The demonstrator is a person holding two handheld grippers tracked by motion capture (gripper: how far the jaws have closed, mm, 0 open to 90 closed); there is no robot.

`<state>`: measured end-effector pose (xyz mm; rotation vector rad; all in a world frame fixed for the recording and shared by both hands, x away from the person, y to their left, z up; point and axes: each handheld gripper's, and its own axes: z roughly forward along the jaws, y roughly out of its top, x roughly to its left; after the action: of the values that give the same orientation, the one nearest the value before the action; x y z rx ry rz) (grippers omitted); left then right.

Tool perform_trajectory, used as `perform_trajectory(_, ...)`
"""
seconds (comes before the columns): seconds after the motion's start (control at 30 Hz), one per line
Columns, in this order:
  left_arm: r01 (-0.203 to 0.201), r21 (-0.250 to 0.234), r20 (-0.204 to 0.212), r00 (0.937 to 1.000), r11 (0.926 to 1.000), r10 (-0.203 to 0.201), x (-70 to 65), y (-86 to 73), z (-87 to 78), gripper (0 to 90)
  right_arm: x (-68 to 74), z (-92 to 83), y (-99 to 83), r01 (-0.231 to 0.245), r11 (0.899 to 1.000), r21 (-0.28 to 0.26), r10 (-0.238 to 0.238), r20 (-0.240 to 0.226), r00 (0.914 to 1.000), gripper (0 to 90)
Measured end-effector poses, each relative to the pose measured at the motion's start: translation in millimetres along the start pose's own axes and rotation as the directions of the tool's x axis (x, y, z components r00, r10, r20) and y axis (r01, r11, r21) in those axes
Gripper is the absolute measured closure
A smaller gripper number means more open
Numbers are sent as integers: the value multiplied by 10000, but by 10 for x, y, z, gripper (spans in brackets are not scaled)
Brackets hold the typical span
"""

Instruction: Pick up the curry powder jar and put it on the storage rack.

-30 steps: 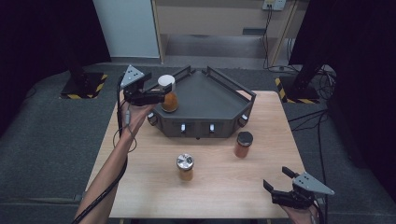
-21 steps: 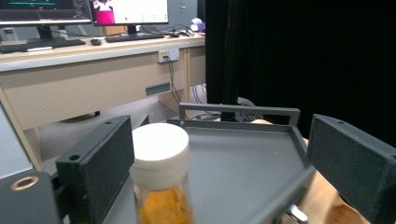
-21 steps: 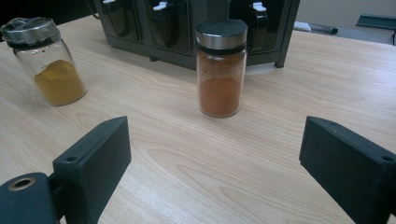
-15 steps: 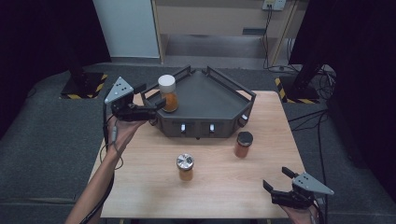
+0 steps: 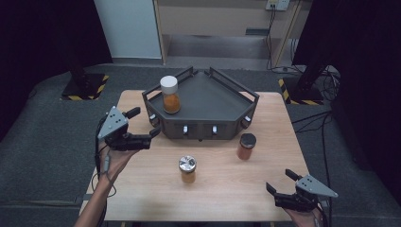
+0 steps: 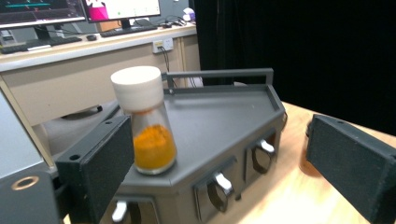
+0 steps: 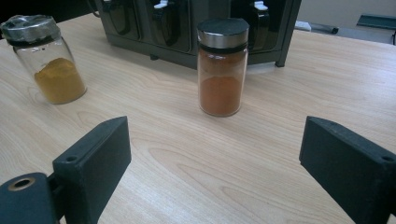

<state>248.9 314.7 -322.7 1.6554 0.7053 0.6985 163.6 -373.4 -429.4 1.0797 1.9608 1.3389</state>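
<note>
Left gripper: jaws apart, empty — just left of the dark tray.
White-capped jar: upright on the tray's left corner.
Right gripper: spread wide — low at the table's near-right edge.

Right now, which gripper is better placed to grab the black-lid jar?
Right. The right gripper is open, facing the black-lid jar across bare table. The left gripper sits beside the rack, farther away.

The pale wooden desk carries a dark grey angular tray at its far middle, a silver-lidded jar of yellow powder standing upright near its centre, and a black-lidded jar of reddish powder upright to the right, just before the tray.
</note>
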Motion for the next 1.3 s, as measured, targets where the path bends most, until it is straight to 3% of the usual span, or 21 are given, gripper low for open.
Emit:
perform_trajectory(0.27, -23, 176, 248, 9997, 9998, 18, -17, -224, -206, 68, 4, -1, 2, -3, 10000, 8, 3, 36, 10000, 89)
perform_trajectory(0.33, 219, 104, 347, 9992, 9997, -223, -7, -344, -287, 69, 5, -2, 2, 1, 10000, 10, -2, 48, 10000, 89)
perform_trajectory(0.47, 302, 146, 326, 9990, 9994, -306, -22, -459, -369, 68, 4, -2, 2, -21, 10000, 13, 21, 54, 10000, 89)
perform_trajectory(0.57, 449, 161, 309, 9985, 9989, -453, -53, -633, -448, 69, 7, 0, 4, 14, 10000, 18, -14, 48, 10000, 89)
perform_trajectory(1.07, 1138, 656, 250, 9930, 9913, -1157, -82, -1054, -549, 69, 11, 1, 7, 2, 10000, 52, -3, 83, 10000, 89)
perform_trajectory(1.3, 1559, 1048, 342, 9865, 9822, -1602, -43, -1229, -510, 71, 12, 2, 9, -14, 10000, 69, 13, 83, 10000, 89)
